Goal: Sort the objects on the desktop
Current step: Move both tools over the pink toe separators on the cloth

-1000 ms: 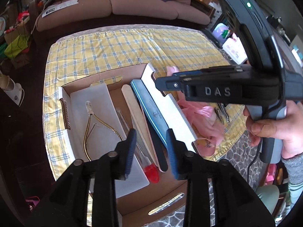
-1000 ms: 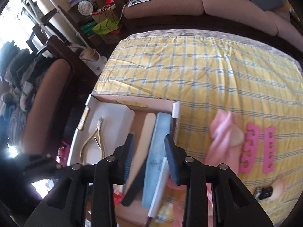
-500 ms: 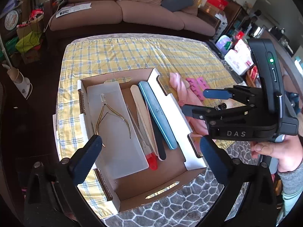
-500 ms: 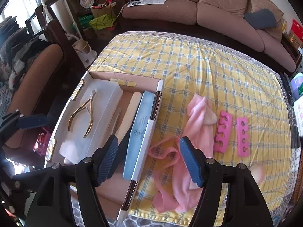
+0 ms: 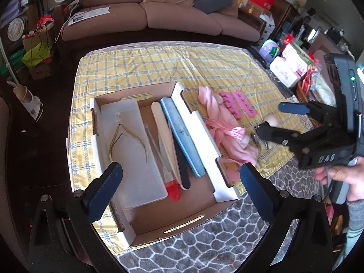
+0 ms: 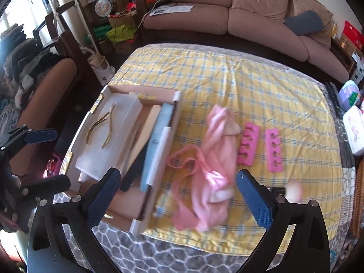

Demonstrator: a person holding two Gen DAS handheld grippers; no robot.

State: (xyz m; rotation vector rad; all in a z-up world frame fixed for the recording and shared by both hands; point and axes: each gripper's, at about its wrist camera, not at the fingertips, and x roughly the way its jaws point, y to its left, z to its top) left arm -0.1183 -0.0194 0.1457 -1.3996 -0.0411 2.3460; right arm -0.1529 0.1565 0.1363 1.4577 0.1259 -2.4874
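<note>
While both grippers hang over the near edge of the yellow checked cloth, each tilts steeply down toward the work. The left gripper has its jaws spread wide with nothing between the pads; below the gap lies the near half of the cardboard box. The right gripper is opening its jaws, and they grip nothing; the pink cloth lies on the checked cloth below the gap, untouched. In the left view the right gripper appears at the right edge, held in a hand wrapped round its grip, with a grey sleeve below; its fingers point left toward the middle of the table.

Inside the box, a clear tray fills the left side and bears gold nippers. Right of the tray lie a thin metal tool with a red end, a beige file, a black file and a blue buffer, all lengthwise and side by side, the buffer against the box's white right wall.

Outside the box, the pink cloth lies just beside that wall, bunched, with a ribbon loop. Two pink toe separators lie side by side just right of the cloth. A small brush with a black base lies near the cloth's front edge, beside the right gripper's right finger. Small metal clippers show in the left view, partly hidden behind the right gripper's finger.
</note>
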